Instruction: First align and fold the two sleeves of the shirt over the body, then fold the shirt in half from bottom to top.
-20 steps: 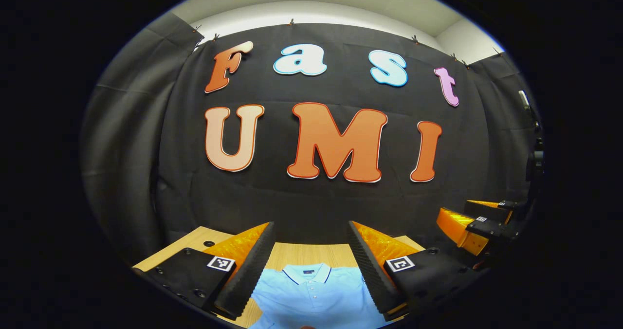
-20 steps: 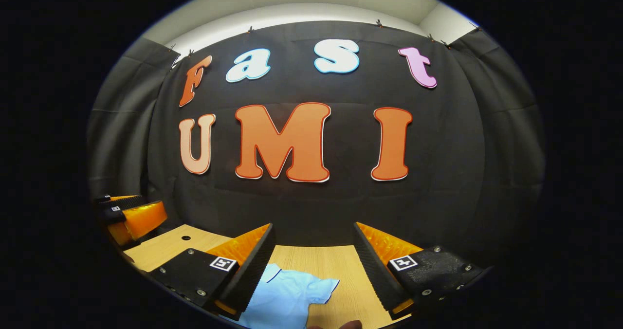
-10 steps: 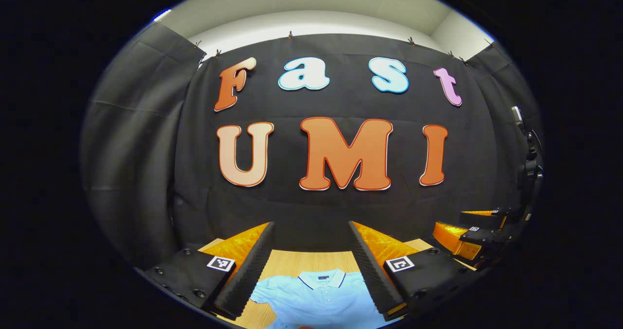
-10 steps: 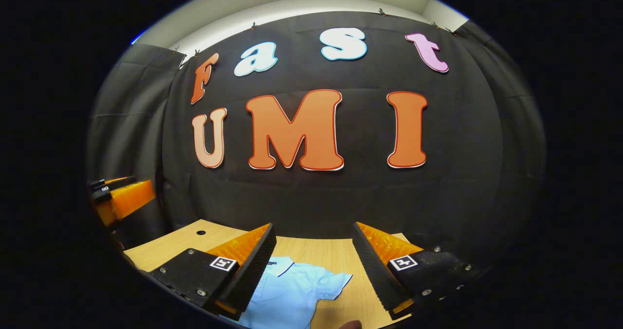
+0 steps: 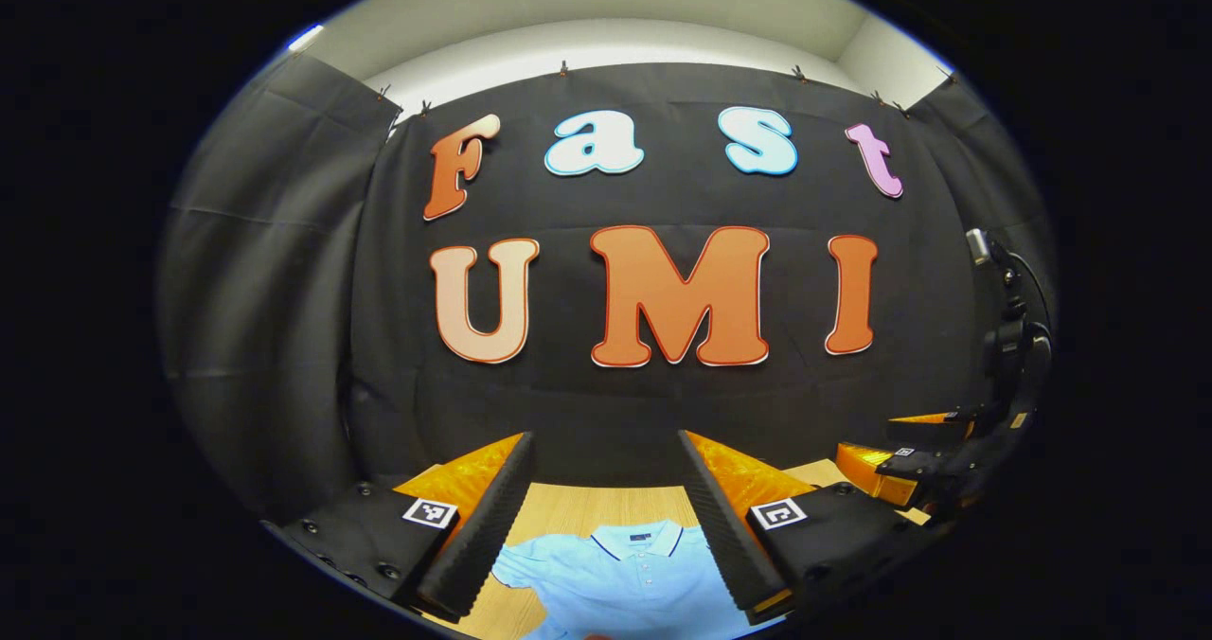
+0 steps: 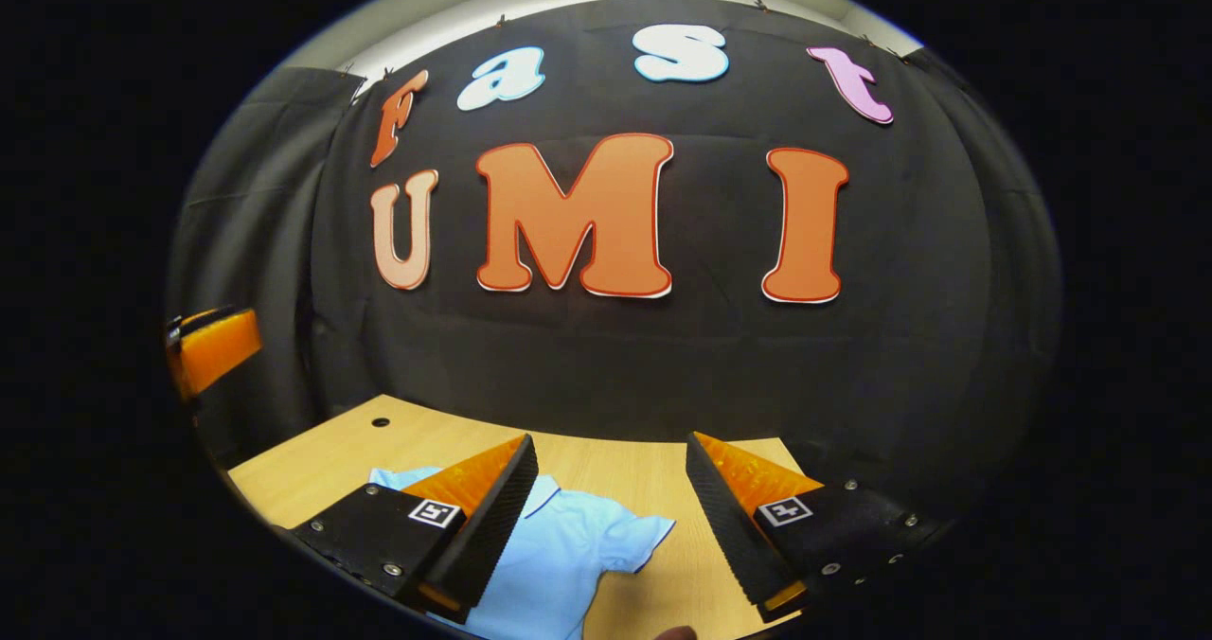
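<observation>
A light blue polo shirt point(image 5: 625, 574) with a dark-edged collar lies flat on the wooden table point(image 5: 568, 507), collar toward the wall. My left gripper point(image 5: 604, 446) hangs open above it, holding nothing, with the collar and left sleeve seen between its fingers. In the right gripper view the shirt point(image 6: 568, 555) lies low and left, its right sleeve point(image 6: 644, 531) spread on the table point(image 6: 312, 460). My right gripper point(image 6: 611, 446) is open and holds nothing, above that sleeve. The shirt's lower body is hidden.
The black cloth wall stands just behind the table's far edge. A small round hole point(image 6: 380, 422) sits near the table's back left corner. The right gripper point(image 5: 909, 460) shows at the right of the left gripper view; the left gripper point(image 6: 213, 346) shows at the left edge of the right gripper view.
The left gripper's view has lifted, so the shirt looks smaller and its left sleeve has come into sight. The right gripper's view has tipped down, showing more table and shirt. Both stay open.
</observation>
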The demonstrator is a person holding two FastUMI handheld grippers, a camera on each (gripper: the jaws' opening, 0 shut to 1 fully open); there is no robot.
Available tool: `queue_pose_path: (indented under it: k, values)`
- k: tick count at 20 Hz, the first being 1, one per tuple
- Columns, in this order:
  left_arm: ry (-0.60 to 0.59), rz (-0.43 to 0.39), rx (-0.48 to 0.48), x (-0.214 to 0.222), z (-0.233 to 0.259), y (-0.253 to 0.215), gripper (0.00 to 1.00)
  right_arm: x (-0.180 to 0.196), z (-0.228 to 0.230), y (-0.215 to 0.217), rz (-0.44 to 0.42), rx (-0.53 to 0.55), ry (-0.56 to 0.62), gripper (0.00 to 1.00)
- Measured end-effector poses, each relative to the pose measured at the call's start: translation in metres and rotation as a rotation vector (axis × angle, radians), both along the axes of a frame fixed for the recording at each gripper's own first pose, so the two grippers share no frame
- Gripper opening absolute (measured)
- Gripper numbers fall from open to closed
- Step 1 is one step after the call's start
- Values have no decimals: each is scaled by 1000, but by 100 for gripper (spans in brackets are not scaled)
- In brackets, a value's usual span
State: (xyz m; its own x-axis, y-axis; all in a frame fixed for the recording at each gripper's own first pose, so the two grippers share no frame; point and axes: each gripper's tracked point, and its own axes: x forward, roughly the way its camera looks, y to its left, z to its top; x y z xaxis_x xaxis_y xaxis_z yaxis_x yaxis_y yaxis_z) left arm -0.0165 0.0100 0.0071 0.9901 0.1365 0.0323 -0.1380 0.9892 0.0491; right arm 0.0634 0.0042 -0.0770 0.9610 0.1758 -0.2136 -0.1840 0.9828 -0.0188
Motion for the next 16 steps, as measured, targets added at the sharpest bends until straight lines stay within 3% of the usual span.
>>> queue_pose_path:
  k: [9,16]
  values:
    - [22,-74,54,43,-9,33,97,42,-52,4,-98,-20,210,98]
    - [66,-33,47,66,-27,57,97,58,-120,5,-109,-23,437,97]
